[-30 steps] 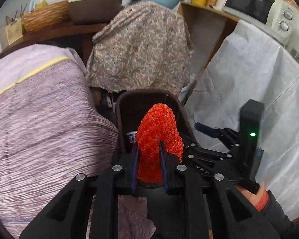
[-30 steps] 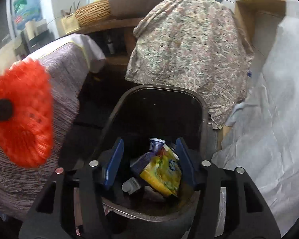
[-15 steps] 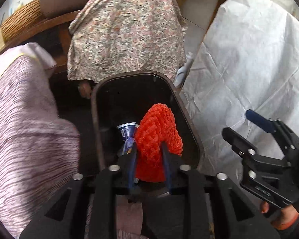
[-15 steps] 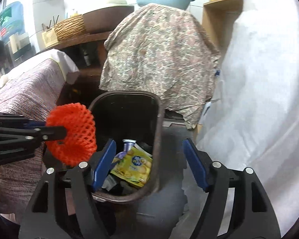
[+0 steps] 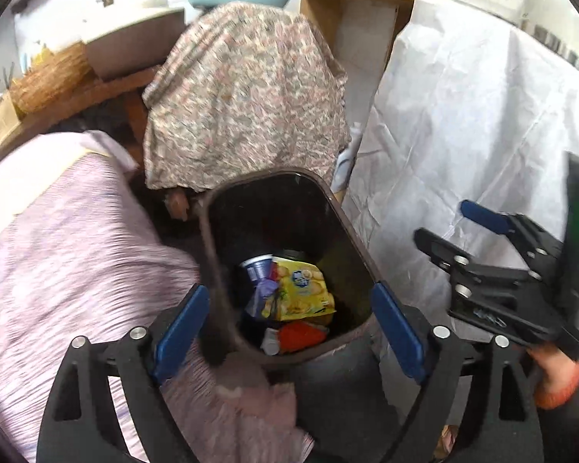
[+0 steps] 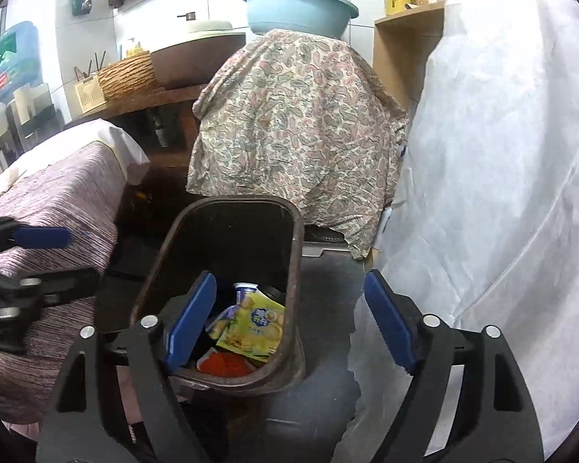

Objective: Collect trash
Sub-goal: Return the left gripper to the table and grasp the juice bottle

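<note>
Left wrist view: left gripper (image 5: pixel 287 332) fingers are opening, empty, over the bin (image 5: pixel 361 262); red net (image 5: pixel 303 335) lying inside. Right gripper (image 6: pixel 289 322) is opening, empty, risking knocking the rim.

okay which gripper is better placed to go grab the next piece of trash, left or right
Probably right. The right gripper hangs empty, jaws opening, partly off the trash bin. The left gripper sits squarely over it, jaws opening above the orange foam net.
</note>
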A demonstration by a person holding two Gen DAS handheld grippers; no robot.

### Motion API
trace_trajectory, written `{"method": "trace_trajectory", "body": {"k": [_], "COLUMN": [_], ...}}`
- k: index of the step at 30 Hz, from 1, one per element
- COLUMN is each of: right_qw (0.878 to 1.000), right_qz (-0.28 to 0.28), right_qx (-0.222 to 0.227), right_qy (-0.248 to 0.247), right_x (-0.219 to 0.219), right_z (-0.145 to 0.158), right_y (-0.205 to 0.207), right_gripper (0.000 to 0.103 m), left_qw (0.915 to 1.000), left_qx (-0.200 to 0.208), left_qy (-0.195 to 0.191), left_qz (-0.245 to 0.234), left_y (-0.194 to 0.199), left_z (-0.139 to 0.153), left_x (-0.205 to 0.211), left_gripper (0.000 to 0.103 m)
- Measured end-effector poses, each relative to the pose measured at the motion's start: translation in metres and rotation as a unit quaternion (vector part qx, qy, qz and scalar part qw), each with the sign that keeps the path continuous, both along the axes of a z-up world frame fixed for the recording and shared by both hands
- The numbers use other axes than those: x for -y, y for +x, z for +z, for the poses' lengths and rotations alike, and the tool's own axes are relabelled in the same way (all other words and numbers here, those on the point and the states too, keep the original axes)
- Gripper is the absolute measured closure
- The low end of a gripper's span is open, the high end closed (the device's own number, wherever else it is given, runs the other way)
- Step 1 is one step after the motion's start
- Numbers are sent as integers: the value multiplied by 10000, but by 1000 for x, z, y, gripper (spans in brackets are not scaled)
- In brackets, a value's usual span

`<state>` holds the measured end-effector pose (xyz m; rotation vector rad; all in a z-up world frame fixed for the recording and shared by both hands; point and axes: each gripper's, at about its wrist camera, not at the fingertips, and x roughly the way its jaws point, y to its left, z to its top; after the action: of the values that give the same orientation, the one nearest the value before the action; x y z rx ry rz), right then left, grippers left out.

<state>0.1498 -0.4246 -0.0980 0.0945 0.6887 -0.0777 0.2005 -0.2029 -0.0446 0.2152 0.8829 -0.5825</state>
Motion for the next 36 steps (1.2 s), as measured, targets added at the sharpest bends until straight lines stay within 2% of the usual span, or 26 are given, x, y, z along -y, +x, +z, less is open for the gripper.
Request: {"method": "trace_trajectory", "body": {"k": [5, 8, 10, 14, 17, 22, 25, 27, 34, 36], "right_qw": [9989, 9960, 9931, 9853, 9784, 9676, 9639, 9627, 9617, 9617], "right_qz": [426, 864, 1131, 1648, 1998, 2451, 2592, 2645, 2692, 2694], "right_qx": [32, 147, 226, 411, 508, 605, 610, 575, 524, 515], "right_qy": [208, 185, 192, 188, 152, -15, -6, 11, 0, -13], "right_x": [-33, -68, -88, -132, -163, -206, -223, -231, -238, -238], "right_z": [13, 28, 38, 59, 72, 86, 87, 85, 87, 88], "right_y": [9, 14, 16, 18, 17, 14, 10, 9, 6, 5], "right_gripper": [23, 22, 18, 17, 16, 15, 15, 15, 15, 15], "left_qw": [9996, 9983, 9967, 9930, 9912, 9858, 9859, 9852, 9884, 9862], "left_qx": [242, 359, 444, 644, 542, 436, 181, -140, -897, -1089], "left_qy": [-156, -266, -333, -164, -130, 379, 565, 596, 619, 791], "left_qz": [81, 369, 598, 981, 1204, 1578, 1566, 1601, 1054, 966], "left_y": [-25, -37, -43, -54, -57, -54, -44, -35, -30, -33], "left_z": [38, 60, 72, 87, 94, 100, 94, 84, 51, 38], "left_x": [-53, -93, -119, -164, -202, -253, -274, -279, -263, -258], "left_gripper": [10, 9, 9, 8, 8, 7, 7, 7, 7, 8]}}
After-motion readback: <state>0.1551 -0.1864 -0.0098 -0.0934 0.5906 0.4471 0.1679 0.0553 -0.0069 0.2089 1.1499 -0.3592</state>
